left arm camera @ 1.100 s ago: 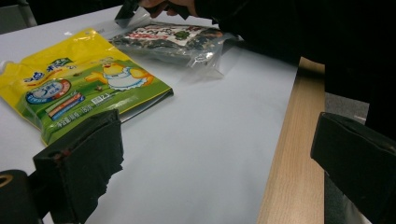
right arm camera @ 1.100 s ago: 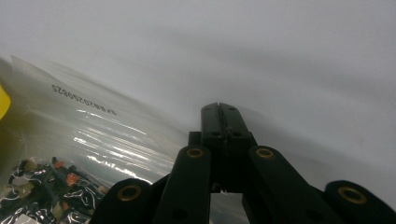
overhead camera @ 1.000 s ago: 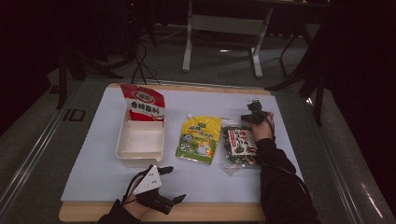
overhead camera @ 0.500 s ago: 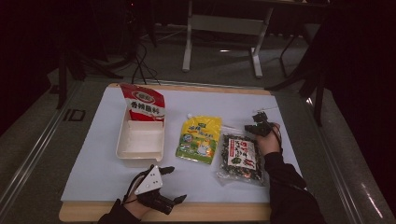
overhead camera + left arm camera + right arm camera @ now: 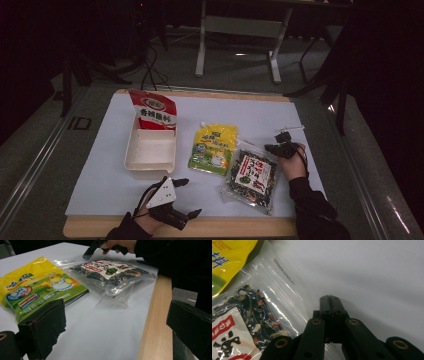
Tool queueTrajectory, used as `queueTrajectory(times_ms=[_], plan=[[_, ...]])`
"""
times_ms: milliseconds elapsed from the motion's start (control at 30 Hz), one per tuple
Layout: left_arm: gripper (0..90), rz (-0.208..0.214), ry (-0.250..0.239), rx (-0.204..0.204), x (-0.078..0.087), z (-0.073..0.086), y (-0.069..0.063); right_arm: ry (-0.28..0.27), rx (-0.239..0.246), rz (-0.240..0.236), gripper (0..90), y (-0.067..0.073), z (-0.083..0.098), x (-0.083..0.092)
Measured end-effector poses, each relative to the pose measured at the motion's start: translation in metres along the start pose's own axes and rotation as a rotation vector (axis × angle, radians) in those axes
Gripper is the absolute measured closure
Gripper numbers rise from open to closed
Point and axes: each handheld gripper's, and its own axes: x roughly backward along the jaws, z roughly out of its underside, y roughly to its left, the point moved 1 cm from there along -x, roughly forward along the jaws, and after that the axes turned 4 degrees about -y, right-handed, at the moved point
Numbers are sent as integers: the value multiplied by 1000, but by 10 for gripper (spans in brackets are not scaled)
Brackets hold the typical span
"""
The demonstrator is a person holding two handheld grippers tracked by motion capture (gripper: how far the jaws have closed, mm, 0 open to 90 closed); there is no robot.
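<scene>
A clear bag of dark dried mix with a white label [image 5: 251, 176] [image 5: 112, 271] [image 5: 242, 322] lies flat at the right of the white sheet. My right gripper [image 5: 272, 148] [image 5: 329, 298] is shut, and I see nothing between its tips. It rests low at the bag's far right corner, over the bag's clear edge. In the left gripper view it [image 5: 90, 249] shows with the hand beyond the bag. A yellow pouch [image 5: 213, 148] [image 5: 32, 290] lies left of the bag. My left gripper [image 5: 191, 197] [image 5: 115, 327] is open and empty near the front edge.
A white tray [image 5: 131, 156] sits left of the pouch, with a red bag [image 5: 154, 111] leaning up at its far end. The wooden table edge [image 5: 240, 226] runs along the front. Chair and table legs [image 5: 202, 45] stand on the floor beyond.
My right hand has moved toward the near side, down the right of the clear bag. The bag now lies nearer the front edge and more tilted. My left gripper has kept still.
</scene>
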Motion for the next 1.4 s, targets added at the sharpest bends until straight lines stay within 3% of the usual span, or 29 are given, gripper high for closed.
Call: queueTrajectory(times_ms=[133, 367, 633, 733, 900, 1133, 1400], plan=[[35, 3, 2, 0, -1, 0, 0, -26, -1, 6, 899, -4, -4, 7], [35, 7, 9, -3, -2, 1, 0, -83, 17, 8, 853, -11, -16, 36], [35, 14, 14, -6, -5, 0, 0, -103, 38, -14, 757, -12, -9, 61], [35, 18, 16, -8, -6, 0, 0, -92, 54, -37, 714, -12, -3, 66], [35, 27, 17, -10, -9, 0, 0, -50, 86, -37, 625, -16, 5, 68], [35, 32, 16, -8, -10, 0, 0, 1, 65, -28, 573, -28, 14, 61], [35, 33, 19, -10, -11, 0, 1, 80, 42, -63, 550, -36, 21, 50]])
